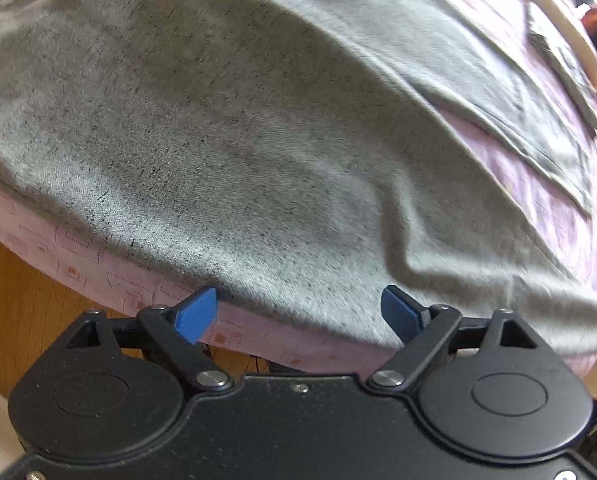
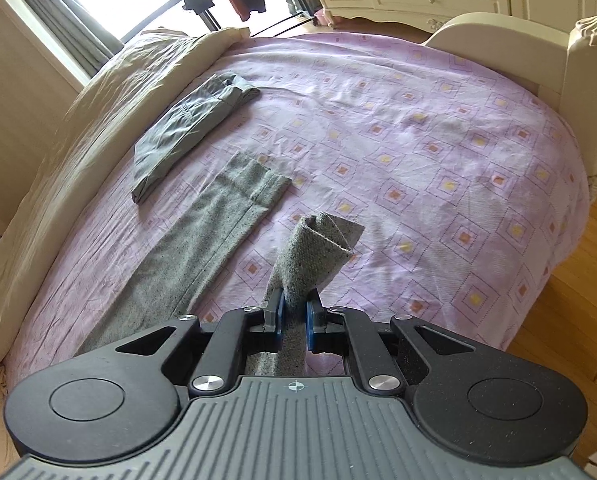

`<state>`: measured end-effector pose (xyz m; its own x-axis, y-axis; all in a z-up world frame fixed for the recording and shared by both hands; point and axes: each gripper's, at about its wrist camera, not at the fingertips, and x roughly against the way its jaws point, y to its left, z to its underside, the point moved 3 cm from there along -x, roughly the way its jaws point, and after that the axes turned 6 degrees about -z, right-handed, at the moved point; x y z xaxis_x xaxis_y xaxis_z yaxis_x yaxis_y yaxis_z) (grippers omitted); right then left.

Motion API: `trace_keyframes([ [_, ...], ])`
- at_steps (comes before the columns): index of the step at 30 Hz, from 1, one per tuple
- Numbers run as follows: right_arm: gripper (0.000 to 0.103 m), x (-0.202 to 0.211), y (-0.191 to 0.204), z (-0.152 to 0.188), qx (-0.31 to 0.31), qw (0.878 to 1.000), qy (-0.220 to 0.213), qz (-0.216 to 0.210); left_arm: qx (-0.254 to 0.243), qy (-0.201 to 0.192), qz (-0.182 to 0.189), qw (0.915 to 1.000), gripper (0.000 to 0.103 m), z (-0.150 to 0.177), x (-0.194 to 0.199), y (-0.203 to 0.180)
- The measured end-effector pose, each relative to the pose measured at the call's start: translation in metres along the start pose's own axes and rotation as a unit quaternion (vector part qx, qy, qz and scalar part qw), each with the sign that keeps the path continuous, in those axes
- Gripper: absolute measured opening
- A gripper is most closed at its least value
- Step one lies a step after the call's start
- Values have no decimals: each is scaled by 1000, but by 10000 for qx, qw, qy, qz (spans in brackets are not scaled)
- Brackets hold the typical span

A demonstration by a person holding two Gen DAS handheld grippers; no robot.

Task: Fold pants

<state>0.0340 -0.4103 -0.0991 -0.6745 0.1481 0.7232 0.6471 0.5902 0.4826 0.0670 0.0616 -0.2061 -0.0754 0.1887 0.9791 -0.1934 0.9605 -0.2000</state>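
Observation:
Grey knit pants lie on a pink patterned bedsheet. In the left wrist view the fabric fills most of the frame. My left gripper is open, its blue fingertips at the near edge of the pants by the bed's edge. In the right wrist view one grey leg lies flat, running away to its cuff. My right gripper is shut on the other leg's end, lifted above the sheet with the cuff sticking up.
A folded grey-green garment lies on the sheet beyond the flat leg. A beige duvet runs along the left. A cream footboard and dresser stand at the right. Wooden floor borders the bed.

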Motion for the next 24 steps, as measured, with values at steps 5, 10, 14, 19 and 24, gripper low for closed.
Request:
trace_keyframes([
  [5,10,-4,-3,-4,-94,9999,57,28,195,366,-176,9990,90,0,-21,5],
  [10,10,-12,4,-9,28,9997,229,-20,479,288,-373,9977,18,-10,-21,-2],
  [14,10,-17,12,-15,184,9991,376,5,354,-483,-483,9970,12,-26,23,-20],
  [19,10,-27,20,-35,22,9992,343,-197,-288,-1449,-759,9861,12,-59,85,-61],
  [24,10,-57,32,-59,-137,9985,328,-419,-490,-1667,-946,9802,12,-111,91,-96],
])
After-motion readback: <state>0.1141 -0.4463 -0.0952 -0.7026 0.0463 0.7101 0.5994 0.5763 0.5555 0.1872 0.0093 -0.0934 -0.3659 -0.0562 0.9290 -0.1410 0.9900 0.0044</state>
